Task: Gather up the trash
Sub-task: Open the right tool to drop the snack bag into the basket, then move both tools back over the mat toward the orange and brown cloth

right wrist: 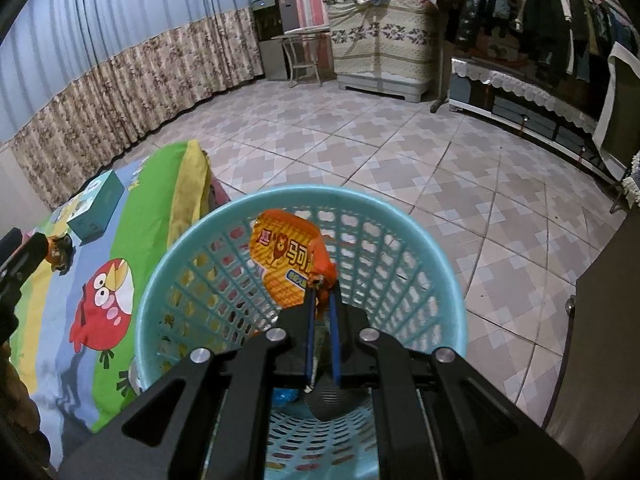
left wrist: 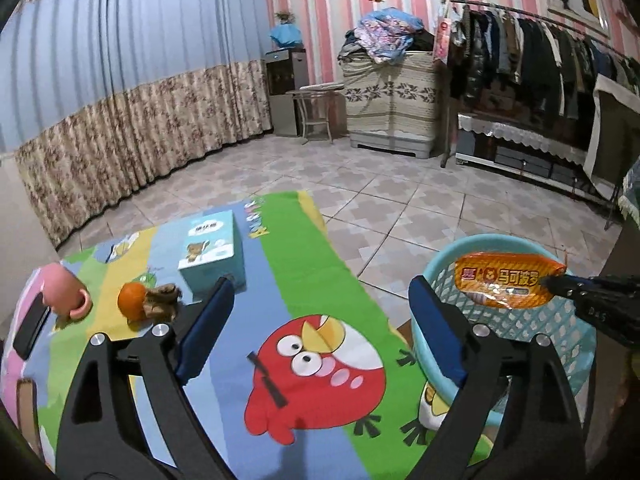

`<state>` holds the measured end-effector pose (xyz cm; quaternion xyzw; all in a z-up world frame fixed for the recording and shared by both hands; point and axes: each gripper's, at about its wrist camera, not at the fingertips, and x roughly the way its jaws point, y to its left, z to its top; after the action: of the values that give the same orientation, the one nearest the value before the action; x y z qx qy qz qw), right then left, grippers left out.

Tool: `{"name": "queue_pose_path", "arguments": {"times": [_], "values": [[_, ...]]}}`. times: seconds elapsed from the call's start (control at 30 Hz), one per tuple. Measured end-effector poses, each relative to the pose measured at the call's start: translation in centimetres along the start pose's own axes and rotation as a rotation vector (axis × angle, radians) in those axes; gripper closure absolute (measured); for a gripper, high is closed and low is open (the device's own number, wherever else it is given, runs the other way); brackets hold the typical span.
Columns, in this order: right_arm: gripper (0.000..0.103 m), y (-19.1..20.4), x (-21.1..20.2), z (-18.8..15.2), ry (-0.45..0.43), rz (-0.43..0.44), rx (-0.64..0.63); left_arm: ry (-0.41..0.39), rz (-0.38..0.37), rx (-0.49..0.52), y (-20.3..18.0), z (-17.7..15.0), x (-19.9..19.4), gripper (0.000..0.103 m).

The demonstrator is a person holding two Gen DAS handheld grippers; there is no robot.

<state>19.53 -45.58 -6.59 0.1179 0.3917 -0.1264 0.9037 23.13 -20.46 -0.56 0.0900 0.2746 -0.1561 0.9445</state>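
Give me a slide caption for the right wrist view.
Right gripper holds an orange wrapper over the blue basket.

L gripper (left wrist: pixel 320 328) jaws wide apart, nothing btwn the blue pads, over a cartoon-bird cloth (left wrist: pixel 288 280) on the table. On the cloth, far left: pink cup (left wrist: pixel 66 294) on its side, black phone (left wrist: pixel 30 328) just beside it at the left edge. Orange (left wrist: pixel 132 300) near centre-left, touching a brown crumpled scrap (left wrist: pixel 162 300) on its right. Teal tissue box (left wrist: pixel 212 250) further back, upright. Right of table, on tiled floor: light-blue mesh basket (left wrist: pixel 520 320). R gripper (left wrist: pixel 554 282) comes in from the right, tips pinching an orange snack wrapper (left wrist: pixel 504 280) above the basket opening. Far bkgd: curtains, clothes rack.
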Motion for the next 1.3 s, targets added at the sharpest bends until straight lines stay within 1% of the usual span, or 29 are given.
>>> {"name": "queue_pose_path", "arguments": {"times": [0.07,0.17,0.2,0.23,0.27,0.3,0.37,0.4,0.43,0.53,0.6,0.67,0.87,0.93,1.07,1.2,1.3], "values": [[0.096,0.7,0.3,0.1,0.007,-0.002,-0.020,0.006,0.001,-0.025,0.7,-0.2,0.0,0.013],[0.094,1.4,1.0,0.1,0.029,-0.020,-0.034,0.000,0.019,-0.035,1.4,-0.3,-0.2,0.012],[0.085,1.5,1.2,0.0,0.038,-0.023,-0.036,-0.001,0.024,-0.042,1.7,-0.3,-0.3,0.012],[0.059,1.6,1.2,0.0,0.041,-0.021,-0.037,0.000,0.027,-0.048,1.9,-0.4,-0.3,0.011],[0.046,1.8,1.2,0.0,0.039,-0.016,-0.040,0.001,0.028,-0.054,2.2,-0.4,-0.3,0.010],[0.039,1.9,1.1,0.0,0.034,-0.012,-0.045,0.001,0.031,-0.057,2.4,-0.4,-0.3,0.010],[0.039,2.4,1.0,0.1,0.033,-0.023,-0.061,-0.002,0.038,-0.057,2.8,-0.5,-0.4,0.008],[0.036,2.6,1.1,0.2,0.030,-0.030,-0.064,-0.004,0.042,-0.055,3.1,-0.5,-0.5,0.008],[0.028,2.7,1.0,0.3,0.025,-0.039,-0.061,-0.007,0.047,-0.052,3.2,-0.5,-0.6,0.008],[0.019,3.1,0.7,0.5,0.004,-0.045,-0.068,-0.021,0.059,-0.046,4.0,-0.5,-1.1,0.007],[0.016,3.5,0.5,0.6,-0.013,-0.064,-0.086,-0.028,0.065,-0.050,4.6,-0.4,-1.3,0.006],[0.016,3.8,0.4,0.7,-0.019,-0.073,-0.100,-0.033,0.070,-0.053,5.2,-0.4,-1.6,0.006],[0.014,5.7,-0.3,1.2,-0.059,-0.040,-0.118,-0.039,0.085,-0.082,7.7,-0.7,-2.2,0.006],[0.009,6.2,-0.7,1.3,-0.085,-0.018,-0.104,-0.034,0.101,-0.084,8.6,-0.9,-2.3,0.006],[0.008,7.5,-0.5,1.4,-0.102,0.012,-0.073,-0.007,0.133,-0.088,11.0,-1.4,-2.1,0.006],[0.008,9.1,-0.1,1.7,-0.118,0.023,-0.067,-0.004,0.168,-0.100,13.3,-1.6,-2.4,0.006],[0.008,10.2,-0.1,1.9,-0.136,0.029,-0.070,0.012,0.175,-0.121,15.1,-2.0,-2.4,0.006]]}}
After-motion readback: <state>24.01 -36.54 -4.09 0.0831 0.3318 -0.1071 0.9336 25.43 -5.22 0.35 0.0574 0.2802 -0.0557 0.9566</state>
